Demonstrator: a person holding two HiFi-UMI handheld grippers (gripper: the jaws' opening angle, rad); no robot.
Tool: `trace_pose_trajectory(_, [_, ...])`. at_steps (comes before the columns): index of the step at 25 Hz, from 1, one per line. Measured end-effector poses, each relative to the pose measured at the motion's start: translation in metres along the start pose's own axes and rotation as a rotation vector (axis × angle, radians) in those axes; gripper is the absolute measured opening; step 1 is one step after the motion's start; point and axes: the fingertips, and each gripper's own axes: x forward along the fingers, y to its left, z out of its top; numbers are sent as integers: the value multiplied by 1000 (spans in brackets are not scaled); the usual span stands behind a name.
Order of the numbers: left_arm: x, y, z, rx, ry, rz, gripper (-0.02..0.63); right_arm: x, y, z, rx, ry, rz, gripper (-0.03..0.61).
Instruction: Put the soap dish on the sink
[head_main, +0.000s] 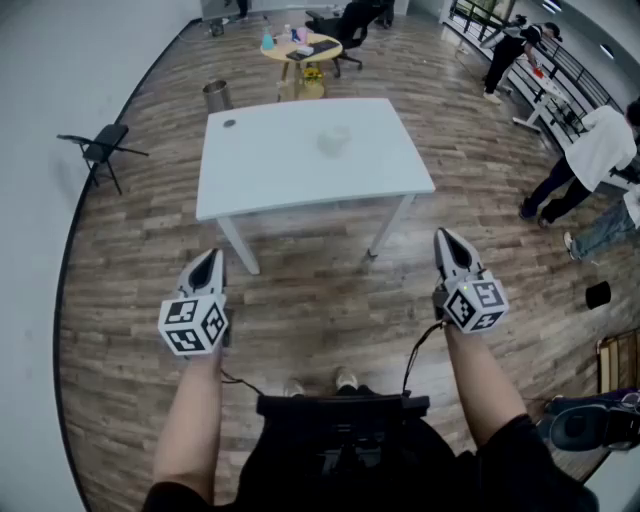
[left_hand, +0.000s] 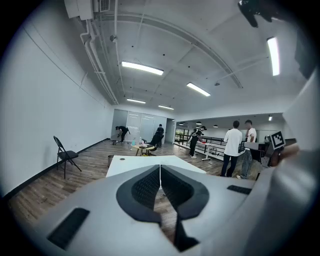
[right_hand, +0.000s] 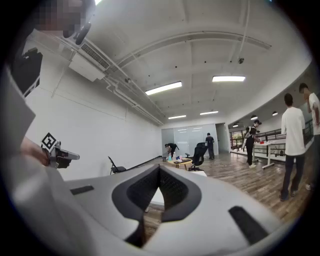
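Note:
A white table (head_main: 290, 175) stands on the wood floor ahead of me. On its far middle sits a pale, see-through object (head_main: 335, 140), too faint to name for sure. A small dark round thing (head_main: 229, 123) lies near the far left corner. No sink shows in any view. My left gripper (head_main: 207, 258) and right gripper (head_main: 447, 238) hover short of the table's near edge, a table's width apart. Both are shut with nothing between the jaws. The left gripper (left_hand: 160, 167) looks along the tabletop (left_hand: 131, 164); the right gripper (right_hand: 159, 170) points level into the room.
A black folding chair (head_main: 100, 150) stands at the left wall. A metal bin (head_main: 216, 95) and a round wooden table (head_main: 303, 47) with bottles sit beyond the white table. Several people (head_main: 590, 160) stand at the right by a railing. Bags (head_main: 585, 425) lie at lower right.

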Motion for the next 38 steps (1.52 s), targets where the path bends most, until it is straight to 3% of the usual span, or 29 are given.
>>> trace_pose_trajectory(11, [8, -20, -9, -10, 30, -1, 9, -3, 6, -9, -76, 36, 24, 3])
trace_pose_trajectory(22, [25, -41, -11, -10, 58, 8, 9, 5, -18, -30, 1, 60, 33, 3])
trace_pose_trajectory(38, [52, -76, 4, 41, 29, 38, 9, 13, -68, -54, 54, 94, 80, 3])
